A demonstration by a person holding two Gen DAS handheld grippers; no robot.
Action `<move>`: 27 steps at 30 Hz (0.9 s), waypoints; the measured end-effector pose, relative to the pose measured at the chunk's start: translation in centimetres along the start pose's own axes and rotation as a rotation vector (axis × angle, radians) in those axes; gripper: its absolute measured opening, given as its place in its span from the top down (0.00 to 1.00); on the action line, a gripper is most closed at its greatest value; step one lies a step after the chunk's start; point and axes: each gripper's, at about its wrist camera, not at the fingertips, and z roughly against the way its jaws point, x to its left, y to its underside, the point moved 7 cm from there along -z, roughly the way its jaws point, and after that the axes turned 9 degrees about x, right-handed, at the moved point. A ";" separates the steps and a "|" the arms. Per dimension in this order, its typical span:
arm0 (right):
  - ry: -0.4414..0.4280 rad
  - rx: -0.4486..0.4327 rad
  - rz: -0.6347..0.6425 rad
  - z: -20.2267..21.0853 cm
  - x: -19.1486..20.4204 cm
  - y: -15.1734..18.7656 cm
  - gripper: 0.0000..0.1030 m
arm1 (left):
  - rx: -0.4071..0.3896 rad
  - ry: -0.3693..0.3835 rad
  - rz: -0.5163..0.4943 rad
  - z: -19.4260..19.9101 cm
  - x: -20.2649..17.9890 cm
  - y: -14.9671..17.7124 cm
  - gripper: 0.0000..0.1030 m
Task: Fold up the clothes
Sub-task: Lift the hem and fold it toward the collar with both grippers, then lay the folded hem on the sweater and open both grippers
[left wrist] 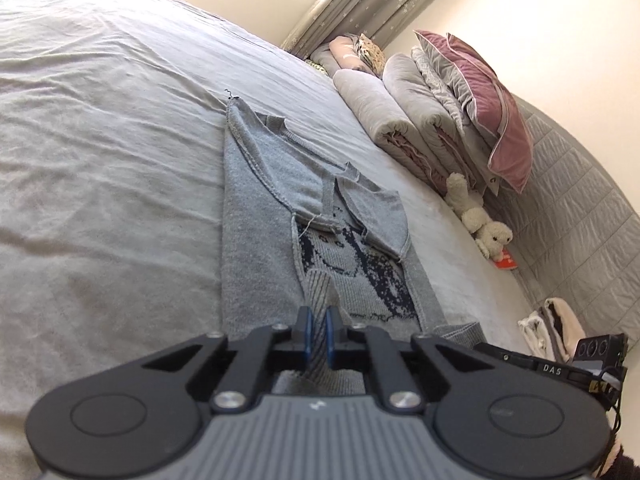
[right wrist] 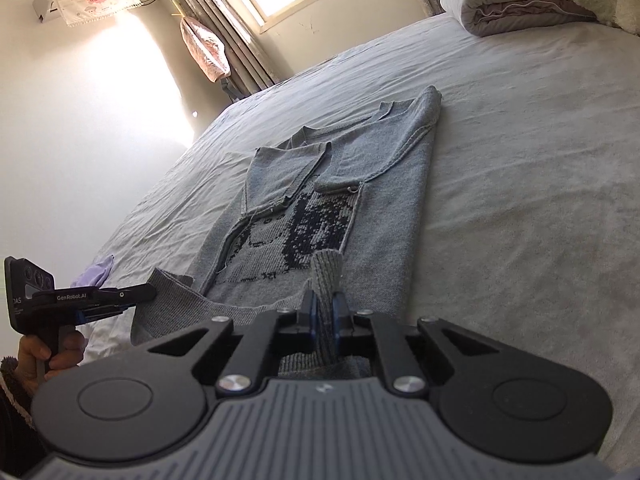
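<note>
My left gripper [left wrist: 318,332] is pinched on the ribbed hem of the grey sweater [left wrist: 256,216]; my right gripper [right wrist: 324,316] is likewise clamped on the hem. The sweater lies flat on the bed sheet [left wrist: 100,120], sleeves folded across its dark knitted pattern. Folded quilts [left wrist: 400,120] are stacked near the headboard.

In the left wrist view, open bed [left wrist: 100,128] sheet fills the whole left half, free for passage. Along the right edge, rolled quilts [left wrist: 384,120], a pink pillow [left wrist: 492,108] and a plush toy [left wrist: 480,216] block the way. Lower right, the right claw [left wrist: 516,354] crowds the sweater [left wrist: 256,248] hem.
</note>
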 end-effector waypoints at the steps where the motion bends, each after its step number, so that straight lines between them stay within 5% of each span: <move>1: -0.006 -0.008 -0.009 -0.1 -0.2 -0.4 0.90 | -0.010 0.013 0.015 -0.1 0.2 -0.4 0.94; 21: -0.072 -0.104 -0.148 -4.6 -4.3 -6.8 0.90 | -0.088 0.144 0.286 -6.8 6.0 -7.7 0.94; 27: -0.052 -0.092 -0.180 -6.2 -5.6 -6.7 0.90 | -0.057 0.083 0.286 -8.7 7.2 -7.6 0.94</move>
